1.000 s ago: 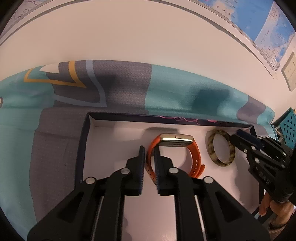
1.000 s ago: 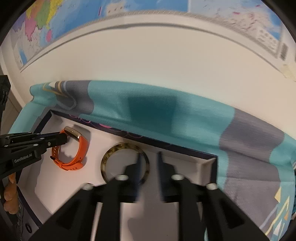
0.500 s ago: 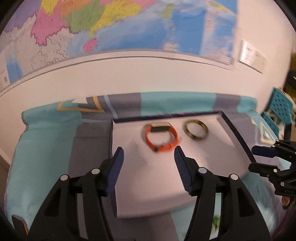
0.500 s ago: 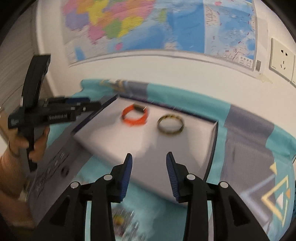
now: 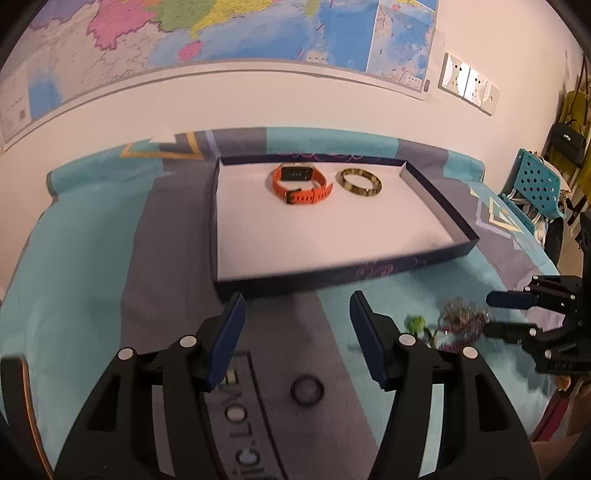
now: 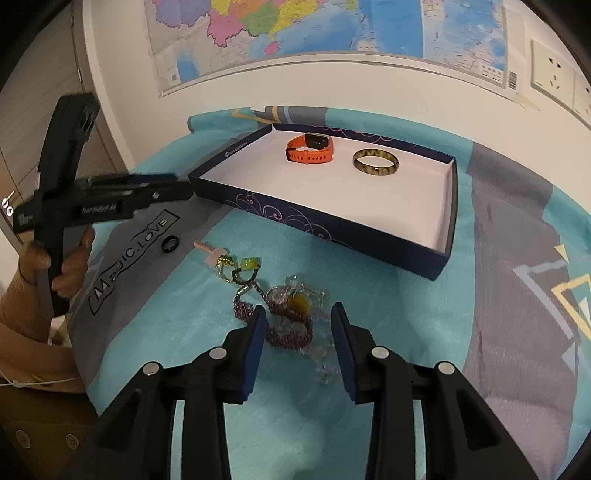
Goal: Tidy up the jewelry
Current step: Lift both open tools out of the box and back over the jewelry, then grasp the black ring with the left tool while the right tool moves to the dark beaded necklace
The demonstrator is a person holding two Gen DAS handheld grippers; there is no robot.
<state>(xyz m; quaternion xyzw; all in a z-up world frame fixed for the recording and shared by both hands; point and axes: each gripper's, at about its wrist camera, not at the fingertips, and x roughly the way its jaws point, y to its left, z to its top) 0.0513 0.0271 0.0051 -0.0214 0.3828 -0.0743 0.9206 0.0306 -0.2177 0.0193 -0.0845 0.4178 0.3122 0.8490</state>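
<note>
A dark blue box tray (image 5: 439, 206) (image 6: 448, 206) with a white floor holds an orange watch (image 5: 301, 183) (image 6: 311, 148) and a mottled gold bangle (image 5: 361, 181) (image 6: 376, 162) at its far end. My left gripper (image 5: 297, 317) is open and empty, in front of the tray, above a small black ring (image 5: 307, 390) (image 6: 170, 244). My right gripper (image 6: 297, 325) is open and empty, just over a heap of purple bead strands with a yellow stone (image 6: 291, 317) (image 5: 461, 323). A green and gold trinket (image 6: 236, 267) lies left of the heap.
A teal and grey printed cloth (image 6: 517, 229) covers the table. A pink clip (image 6: 208, 253) lies by the trinket. A white wall with a map (image 5: 229, 33) stands behind. A teal perforated crate (image 5: 535, 181) is at the far right.
Both grippers have pulled back out of the tray and opened. The watch and bangle stay in the tray. The right gripper now hovers over the bead heap.
</note>
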